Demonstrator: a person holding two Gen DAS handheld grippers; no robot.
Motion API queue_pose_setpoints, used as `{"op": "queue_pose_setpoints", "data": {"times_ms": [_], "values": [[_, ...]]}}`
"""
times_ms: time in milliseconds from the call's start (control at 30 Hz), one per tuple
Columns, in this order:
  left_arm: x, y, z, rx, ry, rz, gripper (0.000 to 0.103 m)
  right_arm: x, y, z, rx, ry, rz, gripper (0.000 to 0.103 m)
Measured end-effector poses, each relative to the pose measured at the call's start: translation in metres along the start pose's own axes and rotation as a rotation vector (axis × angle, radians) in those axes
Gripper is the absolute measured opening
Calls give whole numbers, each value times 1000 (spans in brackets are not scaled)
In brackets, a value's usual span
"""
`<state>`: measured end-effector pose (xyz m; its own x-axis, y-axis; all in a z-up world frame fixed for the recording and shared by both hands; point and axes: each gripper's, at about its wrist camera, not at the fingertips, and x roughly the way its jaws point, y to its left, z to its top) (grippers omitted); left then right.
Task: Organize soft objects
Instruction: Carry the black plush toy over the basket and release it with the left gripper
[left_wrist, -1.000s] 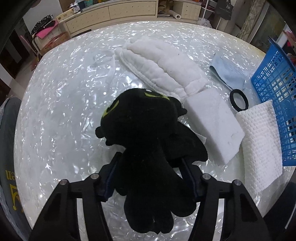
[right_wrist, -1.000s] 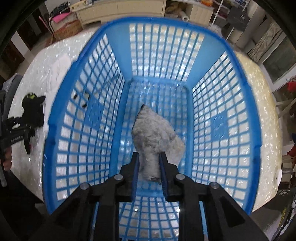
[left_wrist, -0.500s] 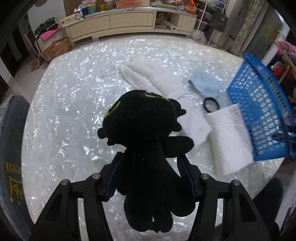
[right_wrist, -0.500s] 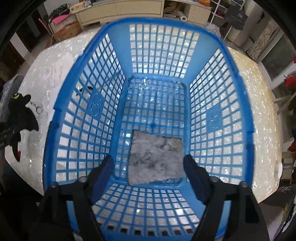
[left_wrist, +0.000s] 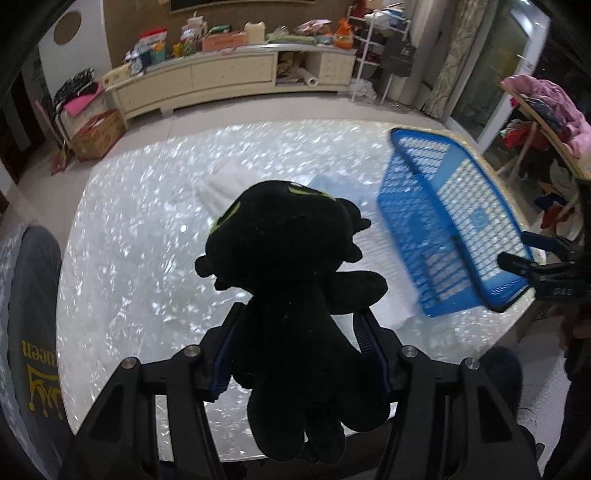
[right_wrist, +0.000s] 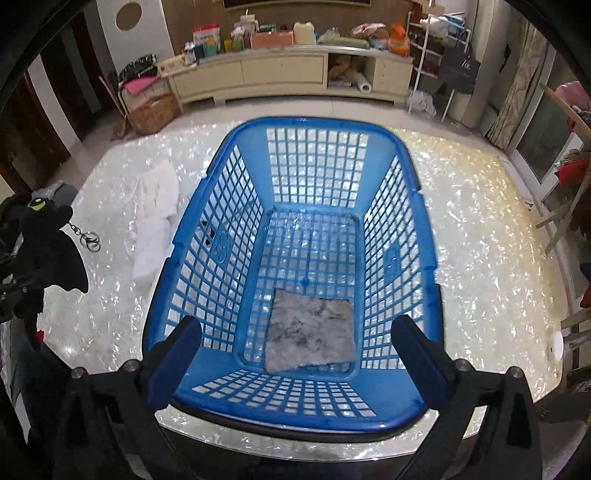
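A: Where's your left gripper (left_wrist: 295, 350) right now?

B: You've got it clenched on the plush (left_wrist: 295, 280), pads squeezing its body from both sides. The head points up toward 12 o'clock in your left wrist view, the legs hang down at 6 o'clock past the fingers, and it's lifted off the table (left_wrist: 129, 258)

A: And the basket (left_wrist: 443, 236)?

B: From your left wrist it sits at 3 o'clock, blurred, on the table's right side. From your right wrist it fills the centre, rim (right_wrist: 295, 417) just in front of the fingers

A: Is your right gripper (right_wrist: 295, 362) holding anything?

B: No, it's released. The jaws stand wide apart, one at 8 o'clock and one at 4 o'clock, flanking the basket's near end, with nothing between them

A: What's in the basket?

B: One grey cloth (right_wrist: 310, 328) lying flat on the floor of it, toward the near wall, at about 6 o'clock from the basket's middle

A: Anything else on the table?

B: White cloths (right_wrist: 155, 218) at 9 o'clock of the basket in your right view, and a keyring (right_wrist: 86, 236) dangling from the plush at the far left. A light blue cloth (left_wrist: 332, 184) shows just behind the plush's head in your left view
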<state>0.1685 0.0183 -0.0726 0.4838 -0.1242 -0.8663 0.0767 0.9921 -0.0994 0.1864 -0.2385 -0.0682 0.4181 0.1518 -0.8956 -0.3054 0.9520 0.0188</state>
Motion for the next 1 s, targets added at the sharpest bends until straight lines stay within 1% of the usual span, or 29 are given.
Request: {"op": "queue_pose_setpoints", "data": {"times_ms": [133,400,733,1000], "values": [[-15,-29,12,44,-29,5,57,-8,-11,-7,13,-22,9,103],[-26,-85,32,120,-53,10,57,-15,-25,-18,30,-65,23,103],[-7,-138,59,194,-47,-20,57,-13,-42,-19,47,-88,42,103],[18,-169,81,248,-21,-59,57,-8,-65,-20,80,-95,35,103]]}}
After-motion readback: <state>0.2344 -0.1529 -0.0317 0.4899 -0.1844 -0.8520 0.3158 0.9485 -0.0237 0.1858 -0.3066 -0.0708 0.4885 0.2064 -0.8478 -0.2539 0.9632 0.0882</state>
